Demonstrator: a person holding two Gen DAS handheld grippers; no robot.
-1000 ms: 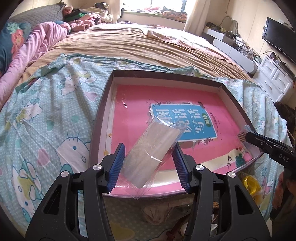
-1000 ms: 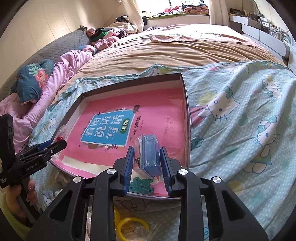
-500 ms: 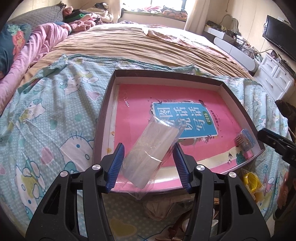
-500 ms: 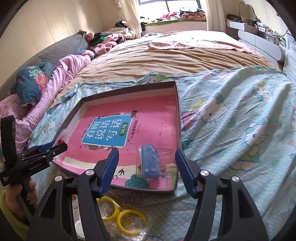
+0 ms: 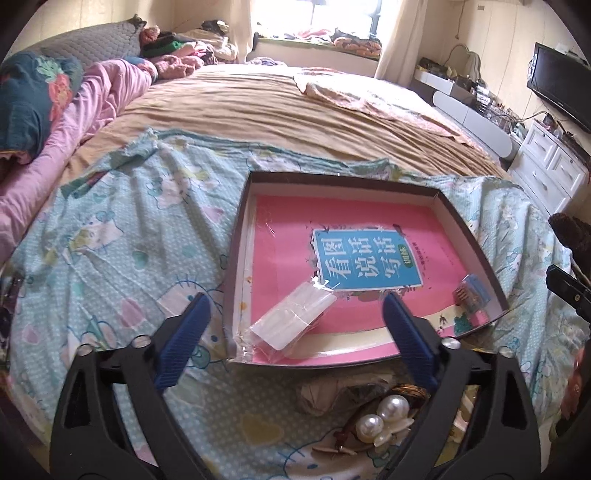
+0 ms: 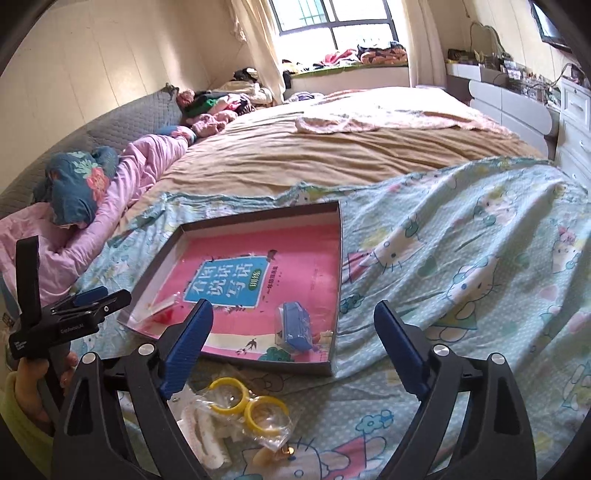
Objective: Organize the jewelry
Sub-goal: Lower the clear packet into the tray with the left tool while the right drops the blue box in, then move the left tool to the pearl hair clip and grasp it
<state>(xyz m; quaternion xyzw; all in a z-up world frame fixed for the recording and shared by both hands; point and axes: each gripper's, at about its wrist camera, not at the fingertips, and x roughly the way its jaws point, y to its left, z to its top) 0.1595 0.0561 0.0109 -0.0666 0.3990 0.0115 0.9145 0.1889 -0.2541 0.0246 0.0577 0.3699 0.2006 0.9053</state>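
Lying in the shallow box (image 5: 476, 236) on the bed (image 5: 110, 236), a clear packet (image 5: 291, 321) and blue comb (image 6: 295, 326) rest free. Both the left hand-held gripper (image 5: 295, 325) and right hand-held gripper (image 6: 293, 334) have just been opening; they gape wide, gripping nothing.

Each camera rides just behind its own tool and looks forward and down along the two fingers, which fill the near edge of its view. The left view sits above the near left corner of the tray (image 5: 236, 258) and faces across the bed (image 5: 258, 107) toward the window (image 5: 343, 14). The right view looks from the tray's near right corner, toward the same window, with the left tool (image 6: 99, 301) at its left edge. Both are close to the tray and share it, the book (image 5: 365, 258) inside it, the bed and the far wall.
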